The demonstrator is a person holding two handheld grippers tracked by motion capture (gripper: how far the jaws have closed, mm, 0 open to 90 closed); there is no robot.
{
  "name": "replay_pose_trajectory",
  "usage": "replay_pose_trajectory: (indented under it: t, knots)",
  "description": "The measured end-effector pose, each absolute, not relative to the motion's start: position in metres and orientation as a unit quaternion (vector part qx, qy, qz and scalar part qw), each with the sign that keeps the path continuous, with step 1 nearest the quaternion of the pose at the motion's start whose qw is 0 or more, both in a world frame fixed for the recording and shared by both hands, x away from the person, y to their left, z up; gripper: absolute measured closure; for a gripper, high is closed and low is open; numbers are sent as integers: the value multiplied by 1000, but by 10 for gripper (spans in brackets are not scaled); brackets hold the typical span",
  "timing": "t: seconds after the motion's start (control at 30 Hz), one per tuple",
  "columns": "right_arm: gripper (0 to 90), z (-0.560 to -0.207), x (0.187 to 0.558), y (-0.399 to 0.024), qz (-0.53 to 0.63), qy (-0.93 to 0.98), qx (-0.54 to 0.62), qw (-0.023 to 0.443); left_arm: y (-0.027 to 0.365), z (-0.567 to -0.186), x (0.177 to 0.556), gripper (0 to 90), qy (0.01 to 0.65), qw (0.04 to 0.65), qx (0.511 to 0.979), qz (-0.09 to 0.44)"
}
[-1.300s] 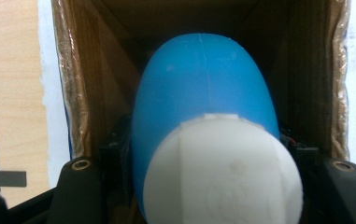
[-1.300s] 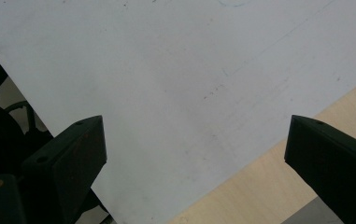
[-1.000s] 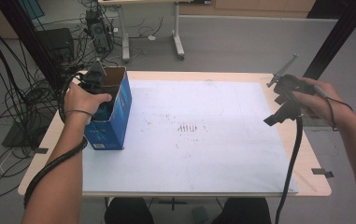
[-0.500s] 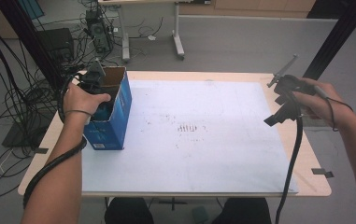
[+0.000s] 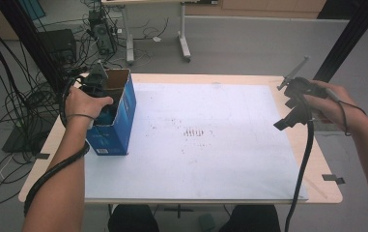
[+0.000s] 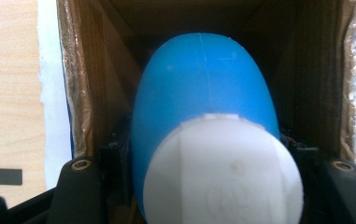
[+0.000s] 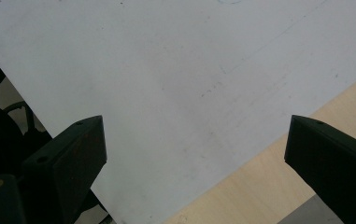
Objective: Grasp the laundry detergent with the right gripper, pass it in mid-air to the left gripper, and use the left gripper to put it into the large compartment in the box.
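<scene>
**Blue bottle gripped inside the box, right gripper idle and wide**

Left side of the table point(image 5: 230, 79): an open-topped blue box point(image 5: 119, 126) with a brown cardboard interior stands near the left edge, resting on the white sheet point(image 5: 210, 159) that covers most of the tabletop. The person's left hand point(image 5: 86, 104) is over the box opening, and the left gripper point(image 5: 97, 86) points down into it.

Left gripper view: looking along the jaws into the box. A blue bottle point(image 6: 203, 88) with a rounded body and a white cap point(image 6: 222, 170) sits between the two black jaws, cap end nearest the camera, body reaching deeper into the box. The jaws are clenched on the bottle at either side, just below the cap. Brown cardboard walls rise on both sides of the bottle; whether the bottle touches the bottom of the box cannot be told. Pale wood of the table and a strip of white sheet show past the box wall at the left of that view.

Right side: the right hand point(image 5: 333, 104) holds the right gripper point(image 5: 288, 116) above the far right part of the table, near the edge of the sheet, well apart from the box. Its cable point(image 5: 304, 164) hangs down toward the near edge.

Right gripper view: the two black jaws stand wide apart, released, nothing between them. Under them lies the white sheet, with bare wood at the lower right.
</scene>
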State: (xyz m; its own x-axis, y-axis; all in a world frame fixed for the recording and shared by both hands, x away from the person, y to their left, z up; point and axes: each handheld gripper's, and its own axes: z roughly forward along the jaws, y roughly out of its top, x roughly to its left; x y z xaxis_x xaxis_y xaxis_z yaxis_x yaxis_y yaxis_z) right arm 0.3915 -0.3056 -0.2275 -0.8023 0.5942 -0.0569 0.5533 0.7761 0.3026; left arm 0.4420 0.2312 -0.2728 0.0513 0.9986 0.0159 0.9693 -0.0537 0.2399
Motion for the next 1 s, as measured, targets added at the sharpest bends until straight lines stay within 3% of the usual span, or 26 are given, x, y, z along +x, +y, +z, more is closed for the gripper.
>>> replay_pose_trajectory:
  t: [1.0]
  knots:
    - [54, -228, 393, -304, 137, 940, 302, 74, 230, -273, 441, 376, 685, 82, 718, 91]
